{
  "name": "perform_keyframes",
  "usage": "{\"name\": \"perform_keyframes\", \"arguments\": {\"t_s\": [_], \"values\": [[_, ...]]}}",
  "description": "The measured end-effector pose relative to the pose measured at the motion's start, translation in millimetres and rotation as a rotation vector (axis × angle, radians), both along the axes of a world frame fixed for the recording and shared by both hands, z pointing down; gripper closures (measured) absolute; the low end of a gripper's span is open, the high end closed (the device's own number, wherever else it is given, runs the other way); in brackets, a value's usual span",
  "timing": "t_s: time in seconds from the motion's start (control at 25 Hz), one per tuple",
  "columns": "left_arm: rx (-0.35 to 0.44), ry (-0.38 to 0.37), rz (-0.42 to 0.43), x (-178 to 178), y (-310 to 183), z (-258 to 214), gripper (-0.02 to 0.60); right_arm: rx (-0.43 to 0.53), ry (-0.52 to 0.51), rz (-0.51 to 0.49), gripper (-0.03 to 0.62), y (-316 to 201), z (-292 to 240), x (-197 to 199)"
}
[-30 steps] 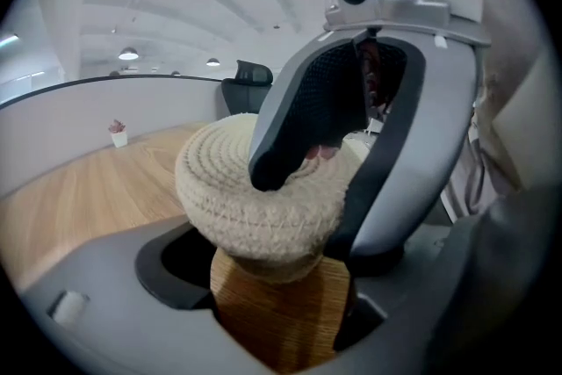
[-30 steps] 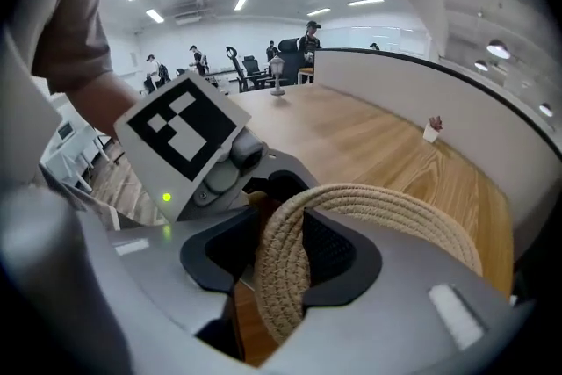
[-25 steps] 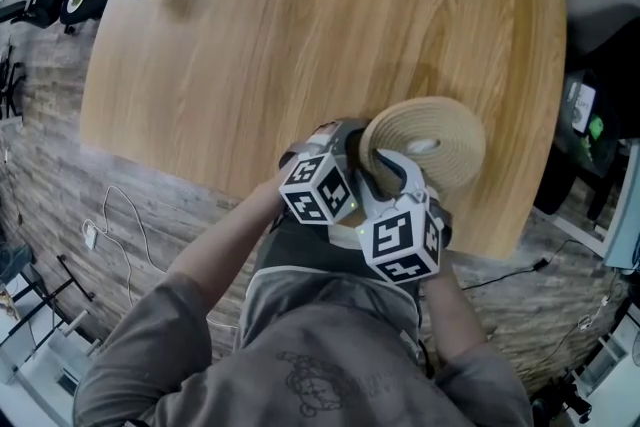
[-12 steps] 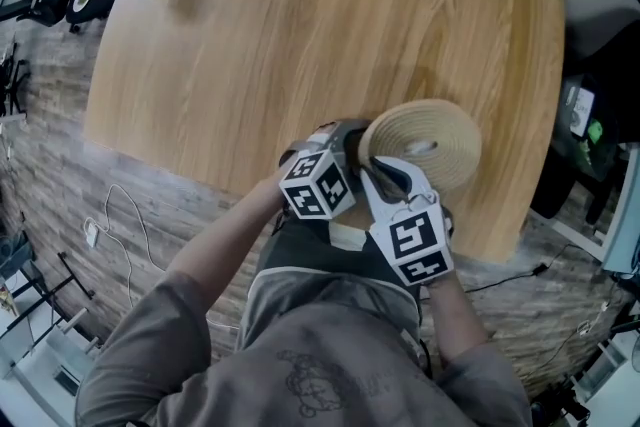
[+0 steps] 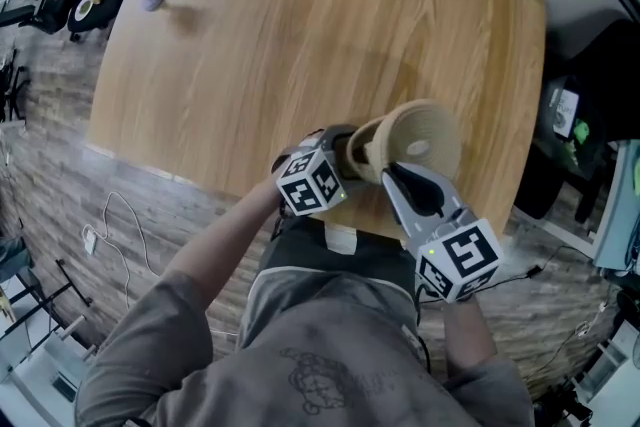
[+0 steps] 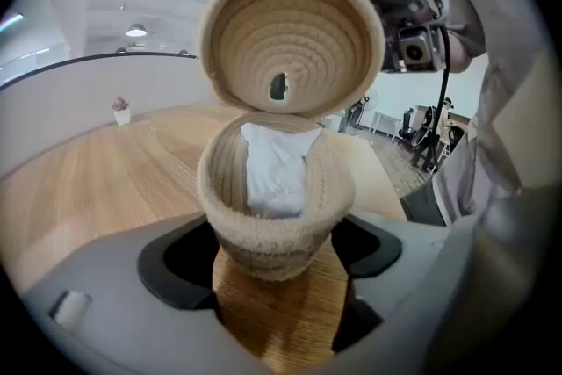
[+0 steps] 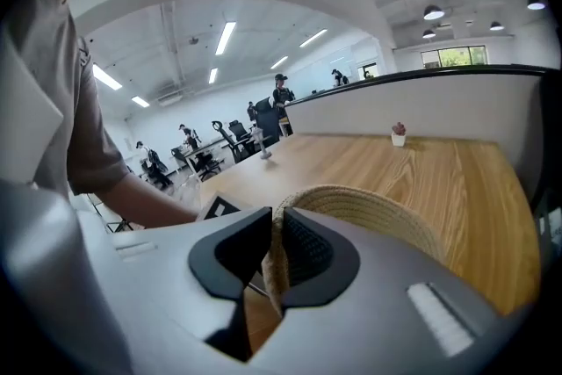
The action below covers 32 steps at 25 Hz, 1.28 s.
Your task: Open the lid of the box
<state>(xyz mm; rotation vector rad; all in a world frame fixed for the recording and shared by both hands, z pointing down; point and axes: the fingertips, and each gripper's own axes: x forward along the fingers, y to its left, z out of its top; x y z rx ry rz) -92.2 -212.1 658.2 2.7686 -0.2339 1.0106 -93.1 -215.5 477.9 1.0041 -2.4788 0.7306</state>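
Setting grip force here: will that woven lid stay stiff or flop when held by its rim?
Probably stiff: the lid holds its dish shape with the right gripper closing its jaws on just the rim. Likely light, being coiled rope.

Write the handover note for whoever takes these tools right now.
Left tool: closed on the sides of the woven box, steadying it near the front edge of the table.
Right tool: jaws closing, pinching the lid by its rim.
The lid is tipped up behind the box's mouth; a white cloth shows inside.
Done: the box is open.
Left: probably carry the lid clear and set it down.
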Motion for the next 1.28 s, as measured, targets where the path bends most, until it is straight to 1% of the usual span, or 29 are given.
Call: {"name": "perform_keyframes", "arguments": {"t_s": [0.16, 0.28, 0.4, 0.44, 0.56, 0.76, 0.92, 1.04, 1.08, 1.12, 1.2, 1.28], "values": [[-0.040, -0.033, -0.042, -2, 4, 0, 0.190, 0.007, -0.085, 0.091, 0.546, -8, -26, 31], [-0.074, -0.057, -0.074, -6, 14, -3, 0.200, 0.021, -0.119, 0.158, 0.549, -14, -43, 55], [-0.091, -0.073, -0.129, -18, 22, -11, 0.237, 0.028, -0.159, 0.225, 0.551, -18, -57, 78], [-0.098, -0.073, -0.153, -23, 23, -16, 0.247, 0.028, -0.176, 0.246, 0.551, -19, -60, 85], [-0.121, -0.066, -0.222, -36, 26, -30, 0.247, 0.038, -0.222, 0.300, 0.552, -22, -69, 101], [-0.095, -0.041, -0.295, -54, 27, -64, 0.247, 0.050, -0.282, 0.350, 0.552, -22, -84, 116], [-0.048, -0.011, -0.357, -69, 18, -96, 0.247, 0.049, -0.314, 0.351, 0.552, -20, -92, 117], [0.031, 0.016, -0.400, -78, 7, -130, 0.249, 0.065, -0.325, 0.350, 0.551, -18, -103, 119], [0.068, 0.026, -0.417, -81, 2, -144, 0.262, 0.075, -0.327, 0.350, 0.551, -17, -108, 120], [0.108, 0.038, -0.437, -83, -4, -158, 0.300, 0.089, -0.328, 0.350, 0.552, -17, -115, 122], [0.178, 0.078, -0.483, -88, -17, -189, 0.355, 0.123, -0.332, 0.351, 0.551, -18, -130, 124], [0.231, 0.130, -0.521, -89, -29, -221, 0.381, 0.165, -0.342, 0.352, 0.552, -20, -147, 125]]}}
